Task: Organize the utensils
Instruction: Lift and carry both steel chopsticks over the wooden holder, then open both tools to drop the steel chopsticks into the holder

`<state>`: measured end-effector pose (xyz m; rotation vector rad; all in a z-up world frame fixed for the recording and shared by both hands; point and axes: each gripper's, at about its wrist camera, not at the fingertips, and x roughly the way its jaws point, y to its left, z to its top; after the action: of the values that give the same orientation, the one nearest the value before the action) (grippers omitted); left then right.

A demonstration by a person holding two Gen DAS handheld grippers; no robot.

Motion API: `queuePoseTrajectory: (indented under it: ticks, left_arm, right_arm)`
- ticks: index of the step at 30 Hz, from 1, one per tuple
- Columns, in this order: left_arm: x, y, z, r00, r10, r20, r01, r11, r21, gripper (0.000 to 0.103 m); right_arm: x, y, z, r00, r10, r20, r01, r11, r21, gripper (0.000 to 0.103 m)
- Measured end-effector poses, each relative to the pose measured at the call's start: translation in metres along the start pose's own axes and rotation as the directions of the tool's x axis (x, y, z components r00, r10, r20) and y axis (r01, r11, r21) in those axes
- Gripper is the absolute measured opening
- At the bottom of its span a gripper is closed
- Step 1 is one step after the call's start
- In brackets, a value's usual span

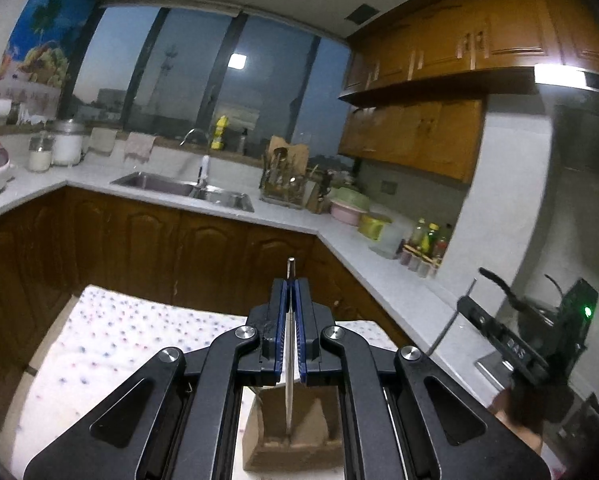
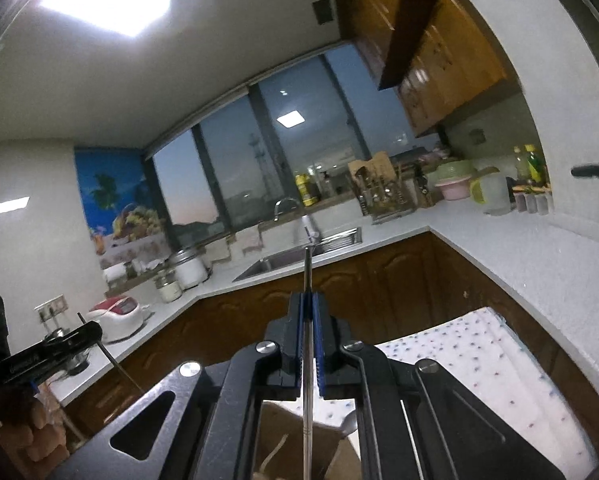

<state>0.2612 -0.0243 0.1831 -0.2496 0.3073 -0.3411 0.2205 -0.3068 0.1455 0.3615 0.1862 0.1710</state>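
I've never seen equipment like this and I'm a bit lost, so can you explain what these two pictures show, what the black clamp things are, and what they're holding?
No robot here: a person carries a hand-held gripper in each hand, each with a wide-angle camera looking along its two fingers. One picture comes from the left hand-held gripper, the other from the right hand-held gripper. Each is shut on a thin metal utensil: the left one's utensil and the right one's utensil run between the blue pads; I cannot tell which kind. Below sit a spotted cloth and a brown cardboard box. Behind is a kitchen counter with a sink and a utensil rack.
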Motion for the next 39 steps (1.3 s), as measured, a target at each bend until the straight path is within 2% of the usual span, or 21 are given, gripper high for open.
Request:
queuePoseTrajectory:
  ticks: [5,9,14,18,29,30,31,33,35,36,37,38,39]
  left_arm:
    - [0.028,0.015,-0.031,0.999,0.033,0.000,-0.033,0.999,-0.032,0.004]
    - [0.045,0.020,-0.054,0.999,0.032,-0.044,-0.034,0.999,-0.035,0.004]
    - [0.056,0.024,-0.075,0.995,0.037,-0.093,-0.039,0.999,-0.022,0.004]
    - [0.055,0.027,-0.076,0.994,0.030,-0.101,-0.033,0.999,-0.031,0.004]
    - [0.058,0.031,-0.076,0.991,0.035,-0.128,-0.041,0.998,-0.042,0.005]
    - [0.057,0.032,-0.075,0.990,0.035,-0.134,-0.042,0.998,-0.047,0.005]
    - [0.057,0.033,-0.074,0.990,0.037,-0.138,-0.045,0.998,-0.054,0.007]
    - [0.054,0.033,-0.073,0.989,0.036,-0.141,-0.046,0.997,-0.065,0.020]
    - [0.044,0.034,-0.070,0.992,0.047,-0.121,-0.057,0.995,-0.077,0.045]
    - [0.039,0.034,-0.069,0.993,0.050,-0.111,-0.059,0.995,-0.082,0.050]
    - [0.032,0.035,-0.067,0.993,0.052,-0.102,-0.061,0.994,-0.088,0.057]
    - [0.027,0.036,-0.066,0.993,0.057,-0.099,-0.067,0.993,-0.093,0.067]
    - [0.021,0.037,-0.066,0.993,0.065,-0.095,-0.074,0.993,-0.096,0.073]
  right_arm:
    - [0.021,-0.017,-0.032,0.999,-0.032,0.002,0.032,0.999,0.035,0.005]
    - [0.031,-0.020,-0.055,0.999,-0.045,-0.018,0.046,0.999,0.021,0.005]
    - [0.039,-0.020,-0.076,0.996,-0.045,-0.080,0.045,0.999,-0.005,0.005]
    - [0.041,-0.021,-0.085,0.990,-0.051,-0.128,0.051,0.999,-0.006,0.005]
    - [0.044,-0.025,-0.079,0.986,-0.052,-0.160,0.055,0.998,0.011,0.006]
    - [0.045,-0.026,-0.078,0.985,-0.051,-0.163,0.054,0.998,0.014,0.009]
    - [0.046,-0.026,-0.078,0.985,-0.052,-0.167,0.056,0.998,0.016,0.011]
    - [0.044,-0.025,-0.076,0.984,-0.050,-0.168,0.054,0.998,0.022,0.012]
    - [0.041,-0.025,-0.073,0.985,-0.044,-0.169,0.049,0.998,0.030,0.017]
    - [0.039,-0.025,-0.071,0.985,-0.040,-0.168,0.046,0.998,0.036,0.025]
    - [0.036,-0.026,-0.068,0.986,-0.035,-0.164,0.043,0.998,0.048,0.040]
    - [0.031,-0.027,-0.065,0.988,-0.024,-0.153,0.034,0.997,0.063,0.049]
    - [0.027,-0.026,-0.063,0.990,-0.018,-0.142,0.028,0.997,0.074,0.068]
